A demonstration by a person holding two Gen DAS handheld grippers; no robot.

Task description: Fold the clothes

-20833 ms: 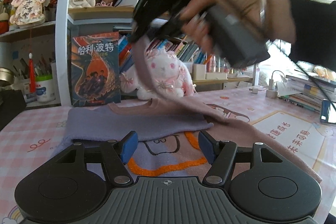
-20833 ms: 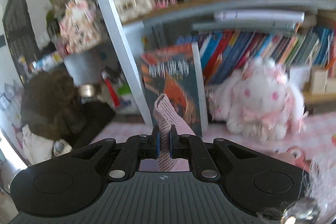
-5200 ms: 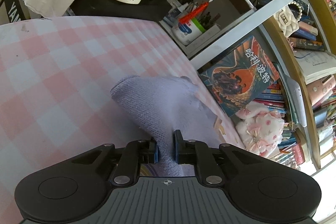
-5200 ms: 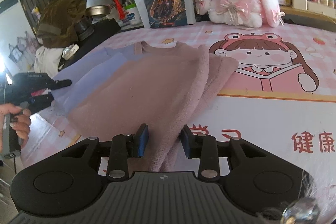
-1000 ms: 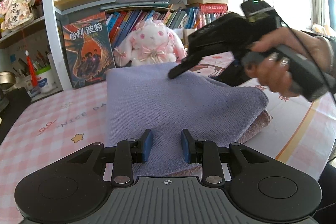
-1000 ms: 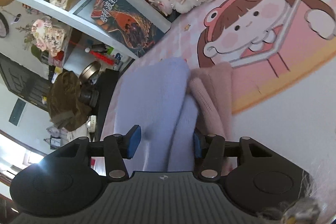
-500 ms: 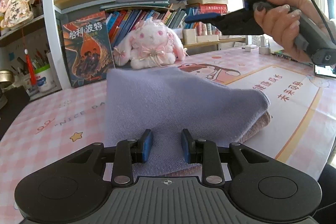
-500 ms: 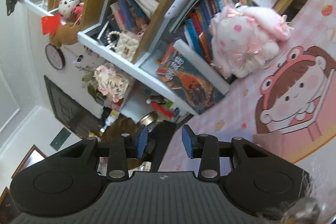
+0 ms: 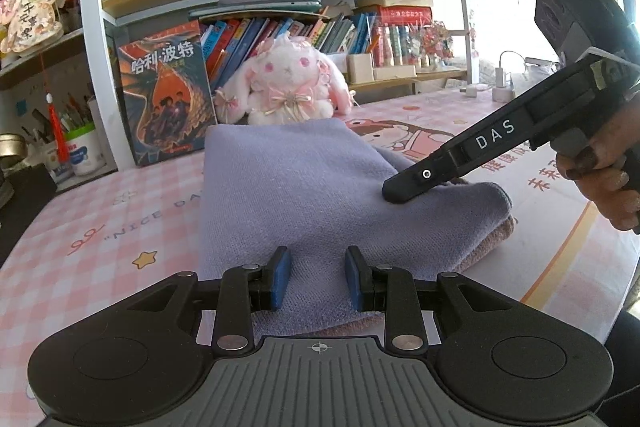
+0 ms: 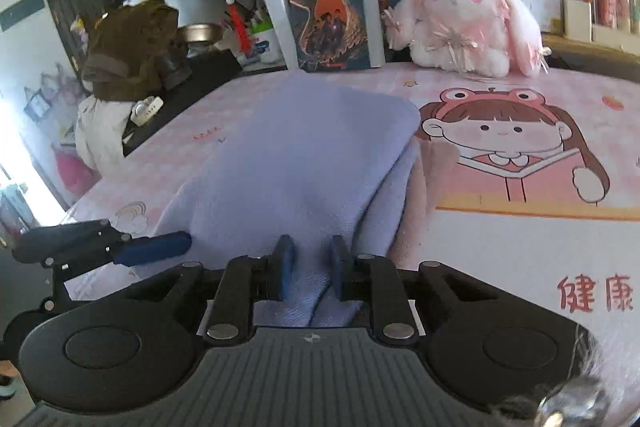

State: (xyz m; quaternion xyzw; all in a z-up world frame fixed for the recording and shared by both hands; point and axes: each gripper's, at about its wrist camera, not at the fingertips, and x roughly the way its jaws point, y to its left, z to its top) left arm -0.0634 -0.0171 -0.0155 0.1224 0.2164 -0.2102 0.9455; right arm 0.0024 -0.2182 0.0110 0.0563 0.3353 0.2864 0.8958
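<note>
Lilac knit garment (image 9: 304,187) is seen folded into a rectangle on the pink checked tablecloth (image 9: 120,223), near the table's front edge, its far short edge towards the plush rabbit (image 9: 286,85) and the book (image 9: 166,93) at the back. 1 pink layer (image 9: 486,247) of the same stack is visible beneath it along the right edge.

Left gripper (image 9: 318,277): jaws part-open, set over the near edge of the lilac garment; fabric is seen between the 2 blue pads, with no pad pressing on it.

Right gripper (image 10: 308,267): jaws have just been closing; lilac cloth is bunched up between the pads and appears pinched at the garment's right front corner. In the left wrist view its tip (image 9: 400,191) is seen resting on the fabric's right edge, held by a hand (image 9: 604,171).

Hard to make out:
- how many layers are folded under, since only edges are shown
- whether the pink layer is a separate garment
- near edge of the stack, hidden by both gripper bodies
- the hand, cut off at the frame's right edge
</note>
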